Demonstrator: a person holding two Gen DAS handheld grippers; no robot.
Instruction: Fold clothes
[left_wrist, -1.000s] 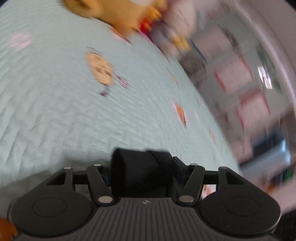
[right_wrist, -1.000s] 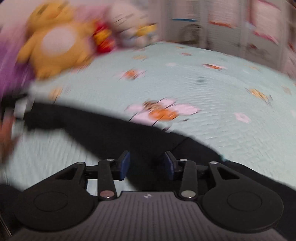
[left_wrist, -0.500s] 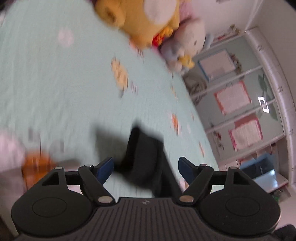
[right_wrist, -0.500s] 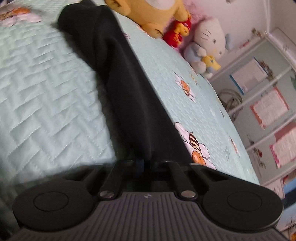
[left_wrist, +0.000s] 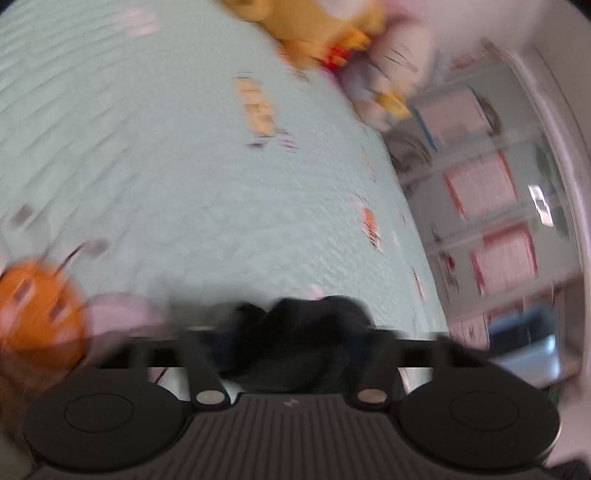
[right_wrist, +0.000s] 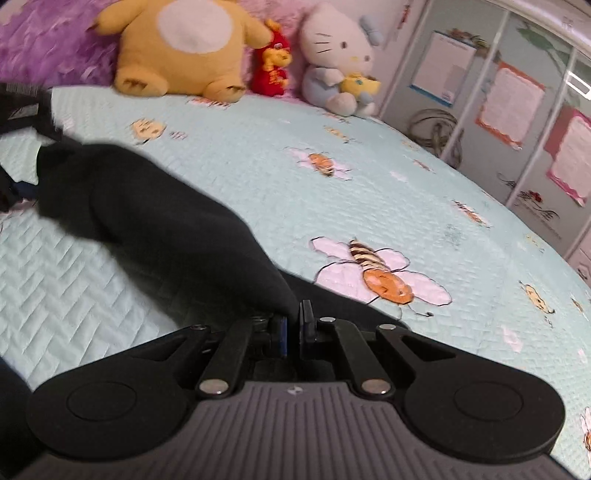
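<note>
Your right gripper (right_wrist: 294, 328) is clenched on the black garment (right_wrist: 155, 214): the two blue pads are pressed almost together with a pinch of dark cloth rising from between them. From that pinch the garment runs away up and to the left as a long, bunched ridge, draped over the pale green quilted bedspread (right_wrist: 369, 192). Its far end reaches the left gripper, seen dimly at the left border of the right wrist view. Just right of your pads a large embroidered bee (right_wrist: 384, 277) lies on the quilt beside the cloth.

Your left gripper (left_wrist: 295, 343) has just been closing, with a wad of the same black garment (left_wrist: 303, 339) between its jaws. The frame is smeared and the cloth covers the pads, so whether they already press on it you cannot tell.

Well beyond both grippers, at the far edge of the bed, sit a yellow bear plush (right_wrist: 181, 48), a small red plush (right_wrist: 275, 61) and a white cat plush (right_wrist: 338, 59) in a row.
</note>
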